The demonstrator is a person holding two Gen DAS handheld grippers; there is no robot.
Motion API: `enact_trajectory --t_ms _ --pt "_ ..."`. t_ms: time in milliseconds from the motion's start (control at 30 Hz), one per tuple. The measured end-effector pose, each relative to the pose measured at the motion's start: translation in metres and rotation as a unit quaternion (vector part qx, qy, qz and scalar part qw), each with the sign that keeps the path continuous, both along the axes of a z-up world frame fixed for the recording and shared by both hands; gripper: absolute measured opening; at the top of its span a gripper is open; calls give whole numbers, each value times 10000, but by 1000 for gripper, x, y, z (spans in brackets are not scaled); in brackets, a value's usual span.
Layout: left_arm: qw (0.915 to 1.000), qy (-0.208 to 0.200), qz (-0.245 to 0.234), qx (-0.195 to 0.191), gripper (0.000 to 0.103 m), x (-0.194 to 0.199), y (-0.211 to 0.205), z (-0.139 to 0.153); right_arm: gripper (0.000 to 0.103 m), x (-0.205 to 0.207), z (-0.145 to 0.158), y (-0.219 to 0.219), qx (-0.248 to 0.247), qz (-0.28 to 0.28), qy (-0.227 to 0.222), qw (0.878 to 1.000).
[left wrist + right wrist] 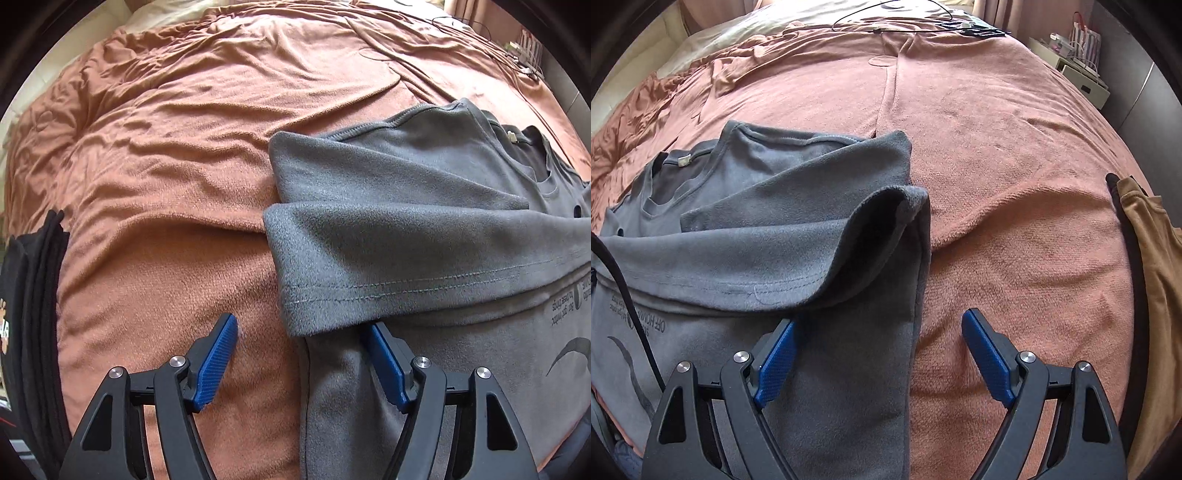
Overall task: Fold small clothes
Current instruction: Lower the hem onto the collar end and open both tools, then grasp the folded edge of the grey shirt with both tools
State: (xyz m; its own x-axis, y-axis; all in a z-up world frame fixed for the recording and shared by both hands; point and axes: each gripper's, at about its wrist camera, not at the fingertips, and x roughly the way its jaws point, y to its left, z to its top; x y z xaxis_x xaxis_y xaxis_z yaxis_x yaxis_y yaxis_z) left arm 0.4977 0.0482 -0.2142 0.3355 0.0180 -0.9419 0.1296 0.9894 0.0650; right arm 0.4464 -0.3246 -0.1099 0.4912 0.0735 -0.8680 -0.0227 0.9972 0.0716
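The salmon-pink blanket (166,155) fills nearly all of both my wrist views, rumpled at the upper left and smoother on the right side of the right wrist view. On it lies the grey T-shirt (424,206), the garment I am folding: it takes up the right half of the left wrist view and the left half of the right wrist view, its sleeves folded in over the body, its collar toward the top, and dark printed lettering and a curved mark near its lower edge. A stack of black clothes (37,295) sits at the left edge of the left wrist view, and a tan garment (1148,266) lies at the right edge of the right wrist view. A white bedside cabinet (1071,70) shows in the upper right corner there. My left gripper (303,332) stands spread, straddling the shirt's left edge without pinching it. My right gripper (879,325) is likewise spread wide across the shirt's right edge, gripping nothing.
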Motion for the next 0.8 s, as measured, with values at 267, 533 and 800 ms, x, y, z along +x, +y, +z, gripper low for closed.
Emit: enact_trajectory --t_ms 267,533,800 --pt "9996 -263 81 58 72 27 0 7 85 39 -4 5 -86 -32 -119 9999" --pt "9974 -667 257 -79 71 51 2 18 85 65 -3 1 -19 -134 -315 9994" --pt "9914 -1056 689 -351 66 67 18 39 73 74 0 -12 224 -553 -526 9968"
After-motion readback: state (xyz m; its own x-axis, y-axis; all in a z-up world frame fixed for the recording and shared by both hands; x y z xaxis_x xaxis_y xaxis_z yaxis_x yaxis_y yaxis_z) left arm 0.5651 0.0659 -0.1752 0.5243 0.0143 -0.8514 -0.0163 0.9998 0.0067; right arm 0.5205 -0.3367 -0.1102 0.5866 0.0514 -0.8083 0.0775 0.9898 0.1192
